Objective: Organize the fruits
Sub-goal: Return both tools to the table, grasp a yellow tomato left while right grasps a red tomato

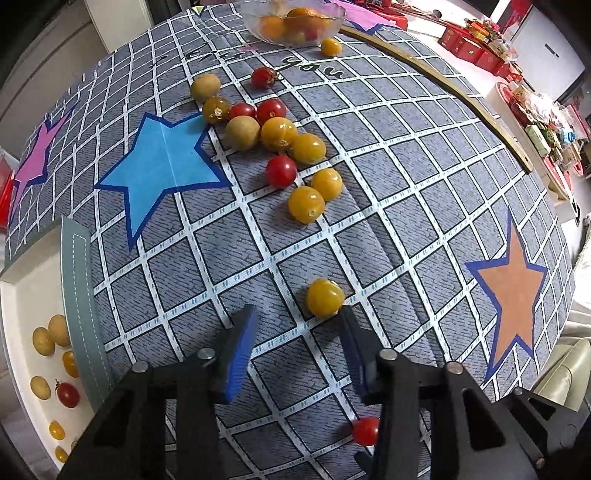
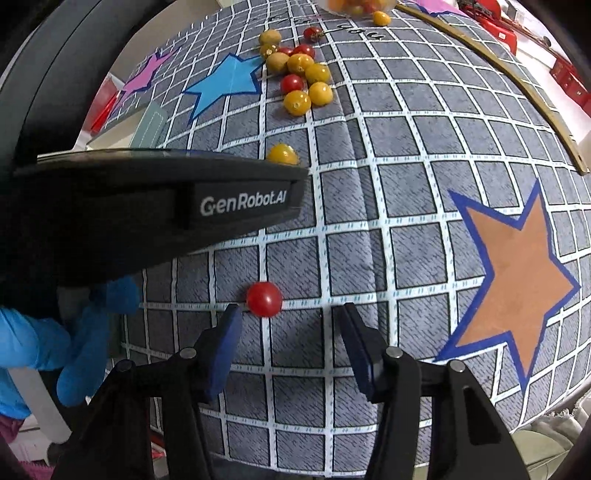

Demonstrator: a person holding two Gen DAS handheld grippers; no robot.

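Left gripper (image 1: 295,325) fingers apart, yellow tomato (image 1: 325,297) touching its right fingertip. Right gripper (image 2: 288,317) apart too, red tomato (image 2: 264,299) by its left finger. Pick-up approach; next: centre, close. Tray (image 1: 26,295) left.

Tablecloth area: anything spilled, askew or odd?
Fruit is scattered loose on the tablecloth rather than contained: a cluster of tomatoes sits short of the glass bowl, one yellow tomato lies by the open left claw, and one red tomato by the open right claw. No visible damage.
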